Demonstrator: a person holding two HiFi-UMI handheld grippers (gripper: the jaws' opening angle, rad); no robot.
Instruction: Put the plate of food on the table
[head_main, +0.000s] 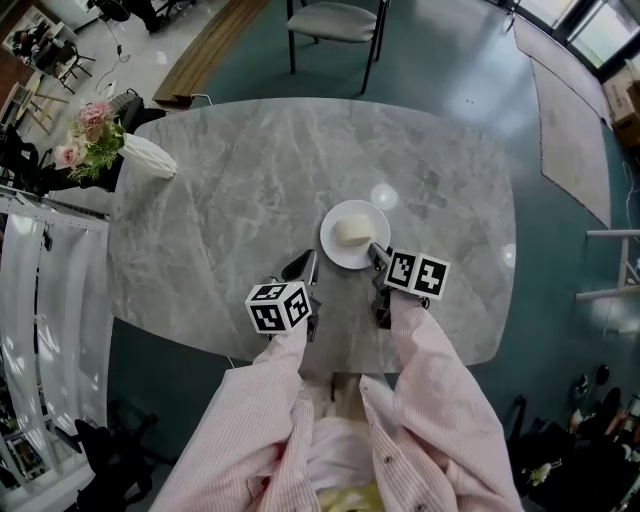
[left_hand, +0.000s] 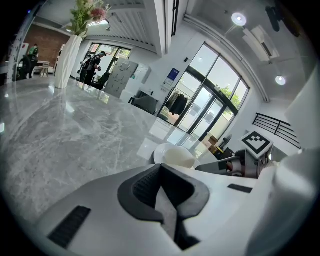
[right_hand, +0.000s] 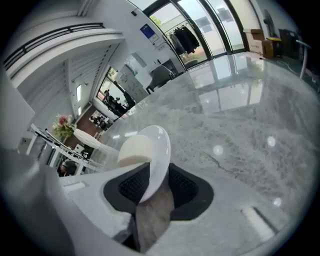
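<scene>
- The right gripper (head_main: 377, 256) has its jaws spread, the plate's near right rim standing loose between the pads.
- The plate (head_main: 335, 251), with its pale lump of food (head_main: 352, 231), sits on the table (head_main: 230, 200) (job nearly done, I'd say).
- Next: back straight out without dragging the rim.
- The left gripper (head_main: 305, 268) waits just left, slightly parted, empty.

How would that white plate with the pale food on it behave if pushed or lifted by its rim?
The plate looks glossy and stiff, so a push would probably slide it across the polished stone table. Lifted by one edge, where the right gripper straddles its rim, it may tip, and the smooth food lump could slide. It is likely breakable.
</scene>
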